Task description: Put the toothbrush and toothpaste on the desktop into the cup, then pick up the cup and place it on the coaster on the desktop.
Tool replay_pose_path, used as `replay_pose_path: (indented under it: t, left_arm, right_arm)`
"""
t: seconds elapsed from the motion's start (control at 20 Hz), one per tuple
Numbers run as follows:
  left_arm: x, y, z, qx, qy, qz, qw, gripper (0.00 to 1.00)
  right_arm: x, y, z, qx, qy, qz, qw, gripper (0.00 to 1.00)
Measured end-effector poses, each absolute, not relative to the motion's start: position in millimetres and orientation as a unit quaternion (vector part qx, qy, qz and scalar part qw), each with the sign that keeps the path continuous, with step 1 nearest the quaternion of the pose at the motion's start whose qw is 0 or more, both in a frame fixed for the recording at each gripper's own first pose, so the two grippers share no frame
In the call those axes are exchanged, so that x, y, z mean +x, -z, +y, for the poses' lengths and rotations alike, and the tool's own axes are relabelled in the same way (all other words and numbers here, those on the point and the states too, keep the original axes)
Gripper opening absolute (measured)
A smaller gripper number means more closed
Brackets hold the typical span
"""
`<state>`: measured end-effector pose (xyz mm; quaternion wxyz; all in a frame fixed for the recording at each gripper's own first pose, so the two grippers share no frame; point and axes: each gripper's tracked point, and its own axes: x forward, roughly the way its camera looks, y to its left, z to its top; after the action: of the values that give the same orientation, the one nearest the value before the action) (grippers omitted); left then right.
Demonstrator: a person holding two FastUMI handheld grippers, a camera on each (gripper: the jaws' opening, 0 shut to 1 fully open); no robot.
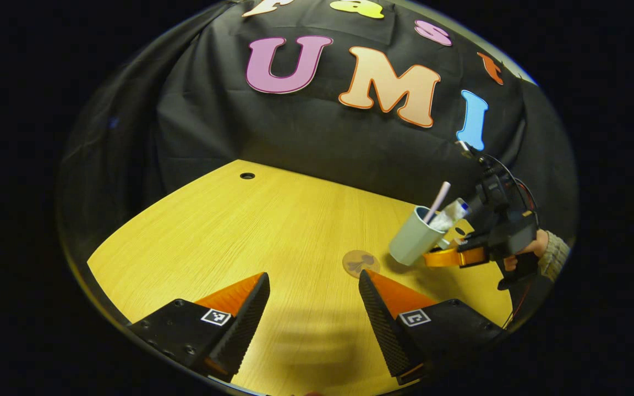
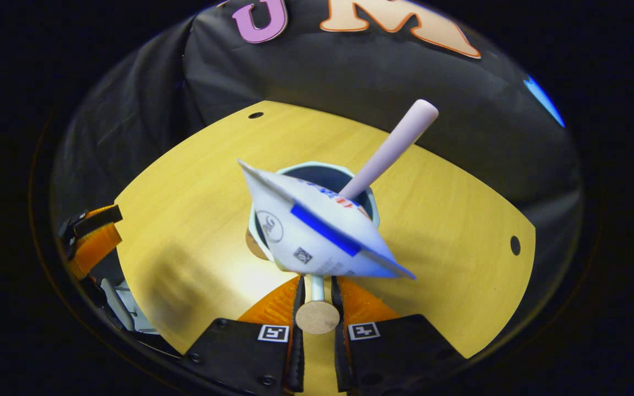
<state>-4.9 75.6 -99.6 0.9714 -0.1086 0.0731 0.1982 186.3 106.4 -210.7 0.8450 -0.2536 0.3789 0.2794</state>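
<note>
The right hand-held gripper [image 2: 317, 300], shut on the cup [image 1: 415, 235] handle, holds it tilted. The coaster [image 1: 360, 262] lies just beside, toward the open, empty left hand-held gripper [image 1: 314, 294].

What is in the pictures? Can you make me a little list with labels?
table: yellow wood desktop
cup: pale green cup, lifted and tilted, held by its handle
inside cup: toothbrush and toothpaste, both sticking out
coaster: small round coaster flat on the table, nothing on it, beside the cup
right tongs: closed on the cup handle
left tongs: open, holding nothing, above the table
person: a hand holding the right tongs
</note>
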Motion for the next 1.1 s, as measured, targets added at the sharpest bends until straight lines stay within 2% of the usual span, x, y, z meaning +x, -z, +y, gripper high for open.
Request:
replay_pose_path:
  t: [0.05, 0.1, 0.55, 0.6, 0.65, 0.8, 1.05, 1.1]
  left_arm:
    - [-12, 104, 79, -0.106, -0.201, 0.077, 0.971, 0.94]
    - [-18, 109, 83, -0.106, -0.206, 0.083, 0.969, 0.94]
    - [-29, 122, 99, -0.143, -0.219, 0.089, 0.961, 0.94]
    - [-31, 124, 102, -0.143, -0.219, 0.090, 0.961, 0.94]
    - [-30, 124, 103, -0.142, -0.219, 0.092, 0.961, 0.94]
    - [-25, 123, 103, -0.142, -0.216, 0.091, 0.962, 0.94]
    - [-21, 124, 100, -0.140, -0.206, 0.097, 0.964, 0.94]
    - [-21, 123, 100, -0.138, -0.205, 0.097, 0.964, 0.94]
  right_arm:
    - [184, 215, 117, -0.254, -0.284, 0.382, 0.842, 0.22]
    - [183, 221, 125, -0.256, -0.288, 0.385, 0.839, 0.25]
    - [184, 235, 152, -0.276, -0.290, 0.387, 0.831, 0.24]
    - [184, 235, 151, -0.277, -0.290, 0.388, 0.830, 0.17]
    - [184, 235, 152, -0.278, -0.291, 0.387, 0.830, 0.21]
    - [184, 237, 153, -0.284, -0.295, 0.387, 0.827, 0.21]
    - [184, 240, 150, -0.284, -0.302, 0.384, 0.825, 0.11]
    - [184, 240, 149, -0.282, -0.301, 0.386, 0.825, 0.06]
